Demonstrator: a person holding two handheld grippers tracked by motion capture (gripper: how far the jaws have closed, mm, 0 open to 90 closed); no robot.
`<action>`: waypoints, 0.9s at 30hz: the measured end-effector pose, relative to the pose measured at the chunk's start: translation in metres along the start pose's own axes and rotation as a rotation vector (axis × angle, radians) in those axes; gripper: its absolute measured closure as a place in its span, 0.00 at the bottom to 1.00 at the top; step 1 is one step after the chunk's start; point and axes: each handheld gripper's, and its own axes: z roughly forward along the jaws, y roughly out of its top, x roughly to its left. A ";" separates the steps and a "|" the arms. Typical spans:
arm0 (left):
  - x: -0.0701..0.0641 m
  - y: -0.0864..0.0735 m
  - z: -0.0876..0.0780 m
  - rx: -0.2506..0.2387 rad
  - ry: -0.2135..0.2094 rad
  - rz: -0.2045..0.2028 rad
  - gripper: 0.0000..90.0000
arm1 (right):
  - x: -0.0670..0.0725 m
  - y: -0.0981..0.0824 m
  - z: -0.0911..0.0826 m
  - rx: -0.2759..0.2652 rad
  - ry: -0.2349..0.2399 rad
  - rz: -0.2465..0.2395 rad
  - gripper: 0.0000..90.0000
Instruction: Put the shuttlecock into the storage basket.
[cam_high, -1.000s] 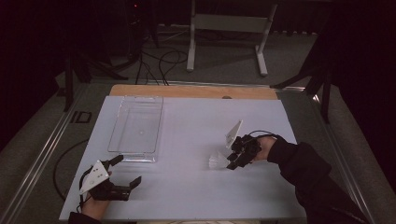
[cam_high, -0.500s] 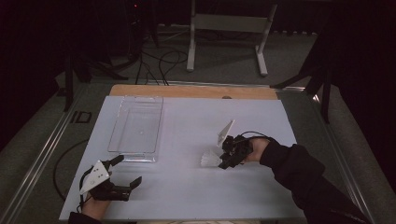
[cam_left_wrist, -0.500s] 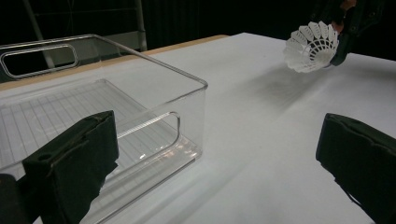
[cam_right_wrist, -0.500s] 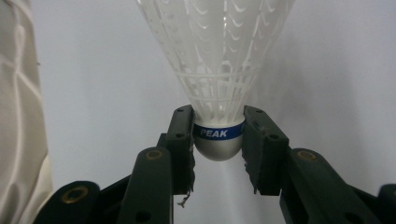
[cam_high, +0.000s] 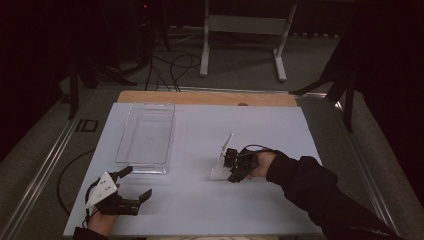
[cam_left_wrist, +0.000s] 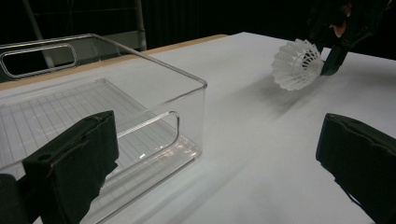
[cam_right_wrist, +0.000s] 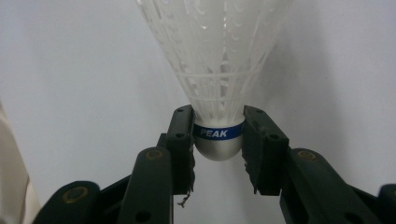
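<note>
dark room with cables and a grey stand leg on the floor beyond; white table (cam_high: 200, 200) with a wooden far edge.

item 1: right gripper (cam_right_wrist: 218, 140). held in a hand with a dark sleeve, low over the table. jaws clamped on the cork of item 2, one pad on each side of the blue band.

item 2: shuttlecock (cam_right_wrist: 217, 70). white plastic skirt, rounded grey-white base, blue band lettered "peak". gripped at its base by the right gripper, skirt pointing away from the jaws. in the left gripper view it lies tilted, skirt toward that camera, just above the table, well apart from the left gripper's jaws.

item 3: left gripper (cam_high: 137, 182). grey three-cornered plate on top, held at the near left corner of the table. jaws spread wide, nothing between them.

item 4: clear plastic bin (cam_high: 146, 132). oblong, ribbed floor, cut-out handle in each end wall. stands just ahead of the left gripper, its near end close to one jaw; well to the side of the right gripper and the shuttlecock.
</note>
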 end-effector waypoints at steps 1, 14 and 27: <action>0.000 0.000 0.000 0.000 0.000 0.000 0.00 | 0.001 0.002 0.001 0.002 -0.001 0.005 0.73; 0.000 0.000 0.001 0.008 -0.005 -0.001 0.00 | 0.012 0.026 -0.008 -0.072 0.020 -0.020 0.73; 0.000 -0.001 0.002 0.027 -0.024 -0.013 0.00 | 0.011 0.056 -0.025 -0.119 0.033 -0.017 0.73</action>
